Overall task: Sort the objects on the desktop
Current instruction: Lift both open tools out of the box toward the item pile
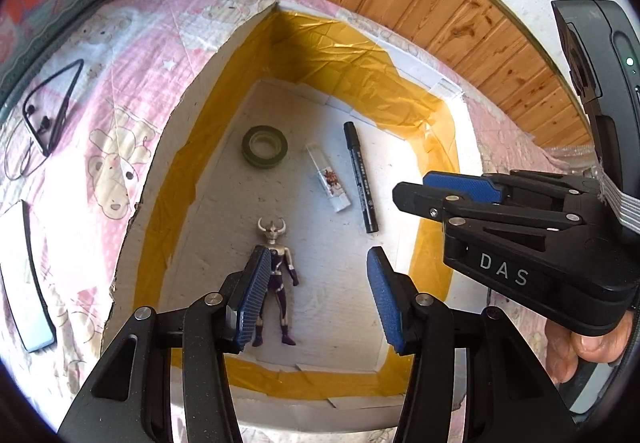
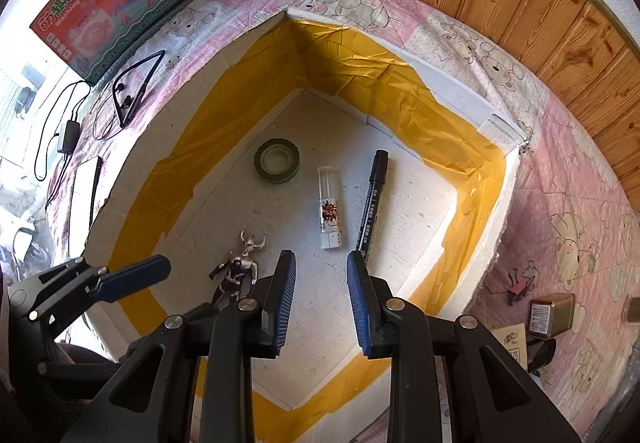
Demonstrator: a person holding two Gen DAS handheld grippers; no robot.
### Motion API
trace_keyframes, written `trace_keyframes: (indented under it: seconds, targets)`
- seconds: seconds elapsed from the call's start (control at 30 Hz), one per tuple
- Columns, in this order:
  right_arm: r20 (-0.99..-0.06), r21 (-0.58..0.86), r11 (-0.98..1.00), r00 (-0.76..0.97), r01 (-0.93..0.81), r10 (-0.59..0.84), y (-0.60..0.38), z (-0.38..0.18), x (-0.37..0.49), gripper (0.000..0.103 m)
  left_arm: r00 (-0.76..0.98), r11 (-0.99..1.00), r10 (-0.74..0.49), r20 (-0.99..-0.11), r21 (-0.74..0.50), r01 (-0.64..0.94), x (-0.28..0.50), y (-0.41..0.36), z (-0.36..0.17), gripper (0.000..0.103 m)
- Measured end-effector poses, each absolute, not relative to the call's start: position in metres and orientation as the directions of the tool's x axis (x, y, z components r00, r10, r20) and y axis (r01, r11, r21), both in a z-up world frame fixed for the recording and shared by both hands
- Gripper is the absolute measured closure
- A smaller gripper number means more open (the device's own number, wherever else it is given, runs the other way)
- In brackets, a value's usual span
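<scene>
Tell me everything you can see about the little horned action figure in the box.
The action figure is a small humanoid toy with a silver horned head, silver chest and limbs and dark purple body panels, boots and hands; it looks like plastic. It lies flat on its back on the white floor of the foam box, head toward the tape roll. Nothing touches it. One pad of the open left hand-held gripper covers part of it in the left wrist view, but appears to be above it.

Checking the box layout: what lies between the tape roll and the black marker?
A small clear tube lies between the tape roll and black marker, seen in both wrist views.
</scene>
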State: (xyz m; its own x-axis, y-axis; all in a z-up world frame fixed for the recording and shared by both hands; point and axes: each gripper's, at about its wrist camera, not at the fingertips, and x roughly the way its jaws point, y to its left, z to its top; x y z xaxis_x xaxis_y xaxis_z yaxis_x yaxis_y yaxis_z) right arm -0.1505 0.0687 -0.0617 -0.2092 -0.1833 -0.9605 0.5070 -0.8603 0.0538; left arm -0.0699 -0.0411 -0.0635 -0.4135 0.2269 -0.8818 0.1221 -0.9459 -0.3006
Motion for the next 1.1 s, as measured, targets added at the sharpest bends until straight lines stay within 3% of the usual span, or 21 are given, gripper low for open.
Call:
trace_keyframes:
  seconds: [1.1]
  targets:
    - [-0.908, -0.096, -0.788, -0.378, 0.608, -0.181, 0.102, -0.018, -0.064, 0.071, -0.629, -0.963, 0.155, -0.762, -0.259, 0.076, -0.023, -0.022, -0.021, 0.05]
